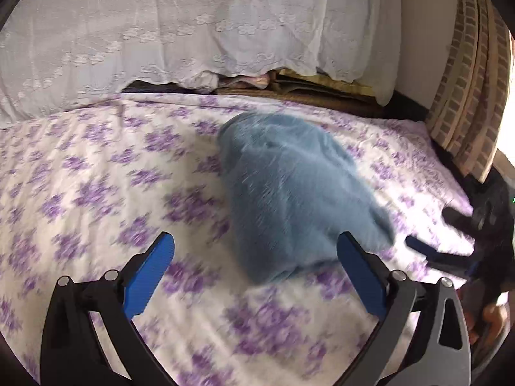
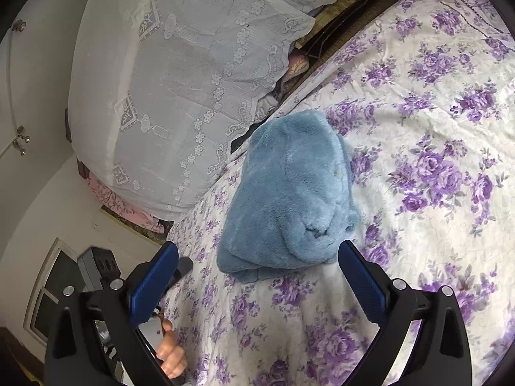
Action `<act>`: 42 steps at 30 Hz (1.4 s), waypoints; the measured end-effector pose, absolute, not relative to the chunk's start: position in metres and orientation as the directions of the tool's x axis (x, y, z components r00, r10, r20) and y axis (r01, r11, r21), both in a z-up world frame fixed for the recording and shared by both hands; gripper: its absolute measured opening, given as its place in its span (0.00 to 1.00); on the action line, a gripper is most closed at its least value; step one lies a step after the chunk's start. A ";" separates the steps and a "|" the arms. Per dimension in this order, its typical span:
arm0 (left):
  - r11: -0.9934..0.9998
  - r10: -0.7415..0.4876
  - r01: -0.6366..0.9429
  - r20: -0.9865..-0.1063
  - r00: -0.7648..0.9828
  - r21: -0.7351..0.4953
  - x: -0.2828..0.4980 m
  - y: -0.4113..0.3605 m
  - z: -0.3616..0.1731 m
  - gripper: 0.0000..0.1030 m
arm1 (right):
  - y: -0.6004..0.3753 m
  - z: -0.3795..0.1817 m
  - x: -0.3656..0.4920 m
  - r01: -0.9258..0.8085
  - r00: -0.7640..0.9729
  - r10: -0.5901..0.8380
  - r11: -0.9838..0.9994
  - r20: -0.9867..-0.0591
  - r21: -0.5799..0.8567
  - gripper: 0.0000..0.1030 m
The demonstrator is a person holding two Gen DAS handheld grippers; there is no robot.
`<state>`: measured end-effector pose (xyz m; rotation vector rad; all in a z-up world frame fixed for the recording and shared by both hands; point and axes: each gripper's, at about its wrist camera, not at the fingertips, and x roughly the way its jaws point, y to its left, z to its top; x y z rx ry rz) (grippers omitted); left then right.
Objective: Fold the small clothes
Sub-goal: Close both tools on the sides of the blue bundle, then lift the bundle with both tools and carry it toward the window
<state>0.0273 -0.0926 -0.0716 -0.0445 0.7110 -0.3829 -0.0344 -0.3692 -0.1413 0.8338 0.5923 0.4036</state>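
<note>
Both claws, left claw (image 1: 256, 268) and right claw (image 2: 257, 276), agape over fleece (image 2: 289, 202).

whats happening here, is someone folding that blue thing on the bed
Yes, a person is working with two handheld grippers over a bed with a purple floral bedsheet. A fluffy blue fleece garment lies on the sheet as a compact folded bundle. The left gripper and the right gripper are both open, hanging just short of the bundle, neither holding it. A white lace-covered pillow sits behind.
</note>
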 end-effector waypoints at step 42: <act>0.620 -0.785 0.347 -0.556 0.274 -0.704 0.153 -0.114 -0.161 0.96 | -0.364 -0.176 0.123 -0.089 0.620 0.676 0.565 -0.398 0.820 0.97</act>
